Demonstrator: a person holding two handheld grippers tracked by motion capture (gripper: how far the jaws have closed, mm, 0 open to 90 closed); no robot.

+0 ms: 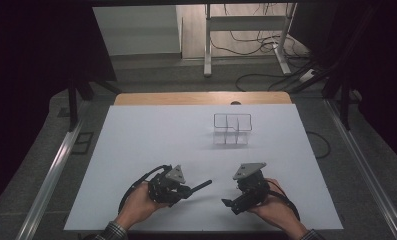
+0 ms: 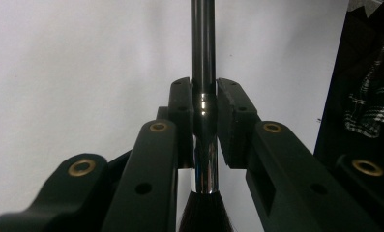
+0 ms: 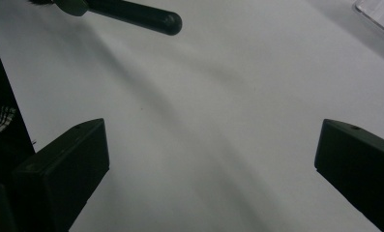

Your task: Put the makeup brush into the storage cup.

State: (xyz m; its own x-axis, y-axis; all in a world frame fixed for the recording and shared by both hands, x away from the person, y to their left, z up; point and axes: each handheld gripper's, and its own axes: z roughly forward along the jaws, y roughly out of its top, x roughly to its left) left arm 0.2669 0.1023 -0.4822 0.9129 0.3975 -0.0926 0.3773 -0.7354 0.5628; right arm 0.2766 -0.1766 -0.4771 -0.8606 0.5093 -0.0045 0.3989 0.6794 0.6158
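My left claw (image 2: 205, 104) is clamped on a black brush (image 2: 202, 58) near its metal ferrule, handle jutting rightward so it could be passed over. My right claw (image 3: 211, 164) gapes wide, empty, above the white worktop (image 1: 151, 145). The clear divided organizer (image 1: 231, 129) waits farther back.

my left gripper (image 2: 205, 121), matt black plastic with brass-coloured inserts, clamps a glossy black brush handle (image 2: 202, 43) with a polished metal ferrule (image 2: 205, 166). my right gripper (image 3: 211, 164) has the same dull black jaws, spread wide over the smooth matt white table sheet (image 1: 151, 145). the clear plastic divided box (image 1: 231, 129) looks glassy; bare wood edges the table's far side (image 1: 201, 98).
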